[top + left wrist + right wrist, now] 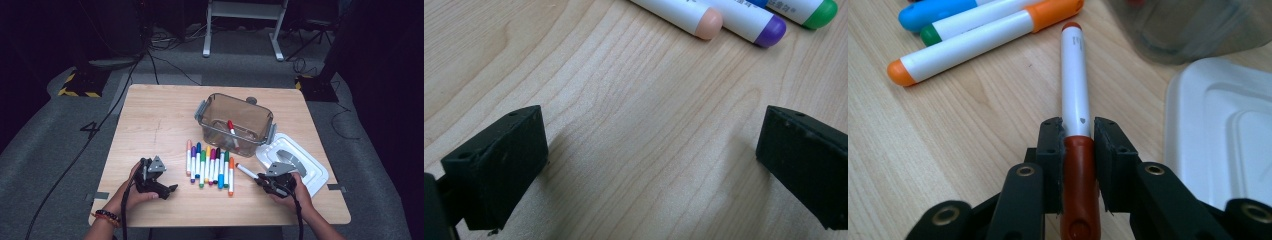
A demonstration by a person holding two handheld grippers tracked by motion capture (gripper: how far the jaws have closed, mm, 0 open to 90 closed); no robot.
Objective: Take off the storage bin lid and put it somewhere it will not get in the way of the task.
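On the wooden bench (150, 130), a clear brown plastic bin (235, 124) with grey side latches stands behind a row of markers (210, 167), and one red-capped marker (231, 131) leans inside the bin. The bin's white lid (295, 162) lies flat just to the right of the row, close to the bin's right corner. Nothing lies between the row and either hand. The left tongs (172, 188) rest low over the bench to the left of the row, jaws spread wide with only bare wood between them; in the left gripper view the peach-tipped (709, 23), purple-tipped (771, 31) and green-tipped (824, 12) ends of the row lie just beyond them. The right tongs (1078, 137) are pressed together on a brown-red marker (1075, 85), pinching it at the joint between its dark red cap and white barrel. That marker sits just right of the row, between its orange marker (973, 40) and the lid, pointing toward the bin. It has a white barrel with small print and a red-brown far tip
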